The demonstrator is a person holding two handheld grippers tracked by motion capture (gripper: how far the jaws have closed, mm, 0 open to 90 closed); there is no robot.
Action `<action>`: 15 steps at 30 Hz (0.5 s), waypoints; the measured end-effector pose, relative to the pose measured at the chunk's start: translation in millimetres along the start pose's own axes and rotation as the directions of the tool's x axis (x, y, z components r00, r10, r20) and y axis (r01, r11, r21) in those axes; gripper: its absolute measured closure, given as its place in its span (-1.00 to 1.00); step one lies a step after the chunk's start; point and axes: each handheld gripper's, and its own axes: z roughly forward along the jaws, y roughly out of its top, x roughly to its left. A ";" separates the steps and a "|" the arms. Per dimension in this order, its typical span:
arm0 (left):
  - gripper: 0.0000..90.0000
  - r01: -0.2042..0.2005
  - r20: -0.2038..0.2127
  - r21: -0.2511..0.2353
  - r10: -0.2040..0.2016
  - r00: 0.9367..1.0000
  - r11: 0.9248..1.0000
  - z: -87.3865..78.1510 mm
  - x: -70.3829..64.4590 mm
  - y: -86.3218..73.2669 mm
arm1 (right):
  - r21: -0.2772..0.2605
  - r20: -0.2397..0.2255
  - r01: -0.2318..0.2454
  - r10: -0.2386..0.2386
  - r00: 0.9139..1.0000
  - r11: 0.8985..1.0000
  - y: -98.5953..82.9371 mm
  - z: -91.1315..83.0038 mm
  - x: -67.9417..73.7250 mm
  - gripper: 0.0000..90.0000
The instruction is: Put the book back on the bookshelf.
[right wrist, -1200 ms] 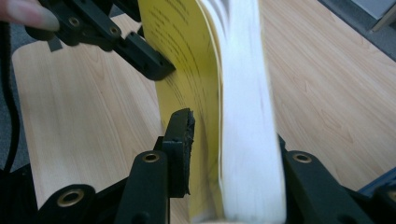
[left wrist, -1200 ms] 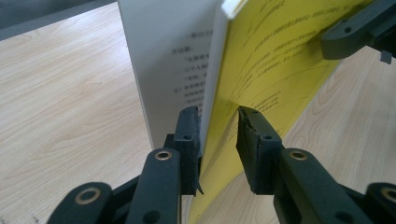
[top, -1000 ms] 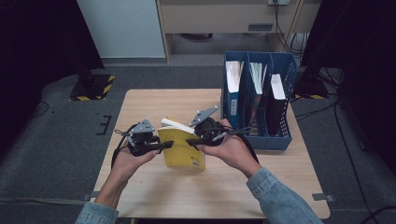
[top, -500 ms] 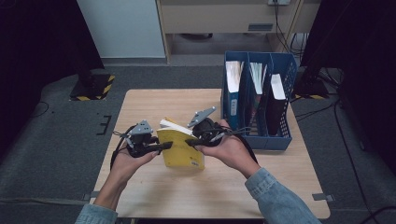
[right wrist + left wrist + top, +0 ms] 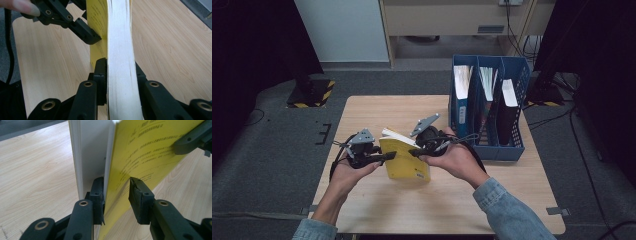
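A yellow-covered book (image 5: 404, 160) stands upright on the wooden table (image 5: 377, 110), held between both grippers. My right gripper (image 5: 414, 152) is shut on its white page block (image 5: 120, 50), one jaw pressed on each side (image 5: 120, 72). My left gripper (image 5: 389, 156) straddles the yellow front cover (image 5: 145, 152), which is fanned away from the pages. Its jaws (image 5: 116, 195) stand wider than the thin cover, one inside it and one outside. The right gripper's jaw (image 5: 182, 145) lies on the cover's far edge. The left gripper's jaw (image 5: 92, 37) touches the cover.
A blue file rack (image 5: 489, 145) with three slots holding binders and papers stands on the table's right side, close behind my right hand. Bare wood lies to the left and in front of the book. Dark floor surrounds the table.
Both grippers and the book have drifted very slightly to the left. The holds look the same.
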 end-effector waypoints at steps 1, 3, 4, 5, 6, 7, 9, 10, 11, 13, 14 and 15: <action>0.45 0.000 0.002 -0.001 0.000 1.000 1.000 0.0 -0.2 -0.1 | 0.001 -0.002 0.003 -0.003 1.000 1.000 -0.4 0.4 0.5 0.62; 0.44 0.000 0.003 -0.002 0.000 1.000 1.000 0.1 -0.9 0.0 | 0.006 -0.010 0.001 -0.001 1.000 1.000 -1.5 1.4 0.2 0.58; 0.44 -0.002 0.001 -0.001 0.002 1.000 1.000 0.0 -1.3 0.0 | 0.009 -0.011 -0.001 0.001 1.000 1.000 -2.3 2.8 0.1 0.58; 0.44 -0.004 -0.001 -0.001 0.004 1.000 1.000 -0.2 -1.6 -0.2 | 0.017 -0.010 0.004 -0.004 1.000 1.000 -2.8 4.1 -0.1 0.60; 0.44 -0.003 -0.001 -0.003 0.003 1.000 1.000 -0.5 -1.7 -0.7 | 0.018 -0.002 0.008 -0.008 1.000 1.000 -3.0 5.1 0.2 0.62; 0.43 -0.001 -0.001 -0.004 0.001 1.000 1.000 -0.7 -1.5 -1.2 | 0.019 -0.003 0.005 -0.005 1.000 1.000 -2.8 5.2 0.1 0.63; 0.40 0.002 -0.001 -0.008 -0.002 1.000 1.000 -0.7 -0.8 -2.0 | 0.019 -0.007 0.003 -0.003 1.000 1.000 -2.7 5.6 -0.8 0.64; 0.38 0.005 -0.002 -0.013 -0.005 1.000 1.000 -0.7 -0.5 -2.6 | 0.021 -0.005 0.001 -0.001 1.000 1.000 -2.7 5.5 -1.5 0.64; 0.32 0.010 -0.009 -0.015 -0.010 1.000 1.000 -1.3 0.0 -3.4 | 0.022 -0.009 -0.003 0.003 1.000 1.000 -2.8 5.3 -2.4 0.65; 0.14 0.025 -0.049 -0.022 -0.026 0.998 0.999 -3.5 2.2 -6.9 | 0.023 -0.010 -0.014 0.015 1.000 1.000 -2.5 5.2 -4.5 0.65; -0.01 0.031 -0.062 -0.022 -0.033 0.998 0.999 -5.1 4.2 -9.9 | 0.021 -0.011 -0.028 0.028 1.000 0.999 -2.2 5.6 -6.1 0.66; -0.06 0.039 -0.071 -0.021 -0.040 0.997 0.999 -6.5 5.8 -12.7 | 0.017 -0.008 -0.045 0.046 0.999 0.999 -2.2 5.9 -8.0 0.66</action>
